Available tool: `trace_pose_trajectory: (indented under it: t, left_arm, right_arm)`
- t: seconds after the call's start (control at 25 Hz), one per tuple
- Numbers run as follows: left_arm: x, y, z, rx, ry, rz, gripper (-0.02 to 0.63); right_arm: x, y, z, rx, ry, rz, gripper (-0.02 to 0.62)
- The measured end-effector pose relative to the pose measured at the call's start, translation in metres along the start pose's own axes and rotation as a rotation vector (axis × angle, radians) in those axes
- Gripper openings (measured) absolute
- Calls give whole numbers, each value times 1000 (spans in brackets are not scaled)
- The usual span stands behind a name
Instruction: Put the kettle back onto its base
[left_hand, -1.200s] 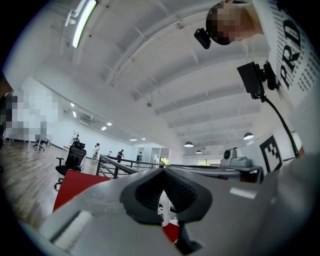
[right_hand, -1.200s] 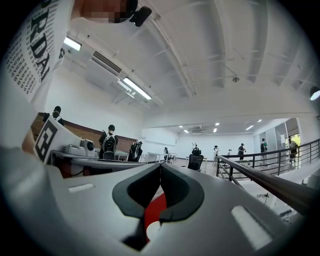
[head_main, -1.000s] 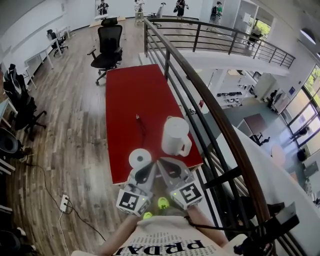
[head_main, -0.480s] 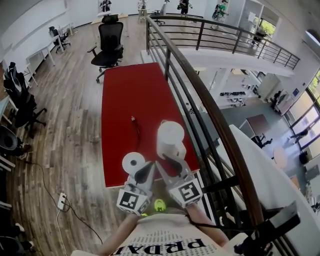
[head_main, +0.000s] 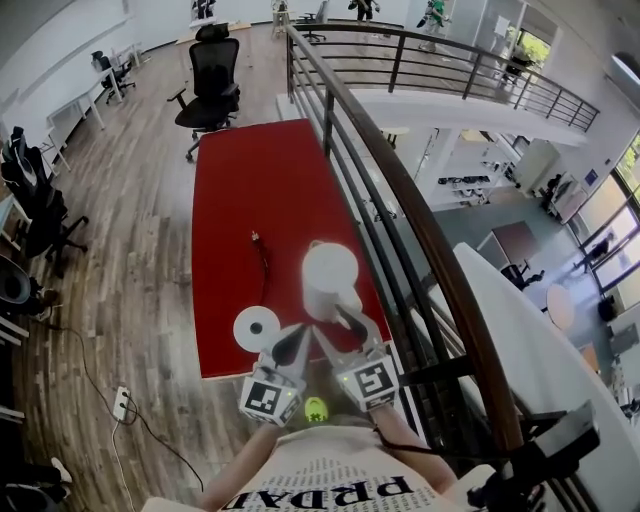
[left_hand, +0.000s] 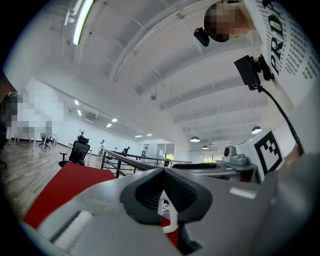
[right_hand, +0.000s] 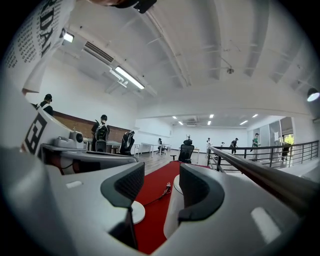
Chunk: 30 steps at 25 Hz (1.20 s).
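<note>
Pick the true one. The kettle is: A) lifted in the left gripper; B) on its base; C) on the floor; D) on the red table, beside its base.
D: the kettle stands on the red table beside the round base, apart from it.

large black capitals reading "prda" cross the person's white shirt (head_main: 330, 478) at bottom centre of the head view, seen inverted, beside rows of fine print too small to read. part of the same word shows at the upper right of the left gripper view and the upper left of the right gripper view. the left cube (head_main: 270, 398) and right cube (head_main: 371, 381) carry square black-and-white markers, no letters.
</note>
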<state>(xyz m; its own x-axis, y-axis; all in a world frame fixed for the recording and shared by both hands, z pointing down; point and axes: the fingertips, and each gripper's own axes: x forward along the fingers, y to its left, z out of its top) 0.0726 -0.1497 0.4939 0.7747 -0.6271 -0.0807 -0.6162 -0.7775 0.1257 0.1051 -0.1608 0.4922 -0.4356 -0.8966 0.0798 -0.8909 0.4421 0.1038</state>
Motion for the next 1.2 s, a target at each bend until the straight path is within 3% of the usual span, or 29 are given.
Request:
trace_pose_trajectory:
  t: [0.64,0.96,1.2]
  left_arm:
    - [54,1,-57,7,125,-120,-9]
    - [67,-3,-84,-15,177,-149,-9]
    - [68,-10,-87,-14,193,-171,-9]
  right_arm:
    - [4,-56,-54,35,128,-177,249]
    - [2,-67,-84,89,186,-176,243]
    - [0,-61,-91,100,207,-165,173]
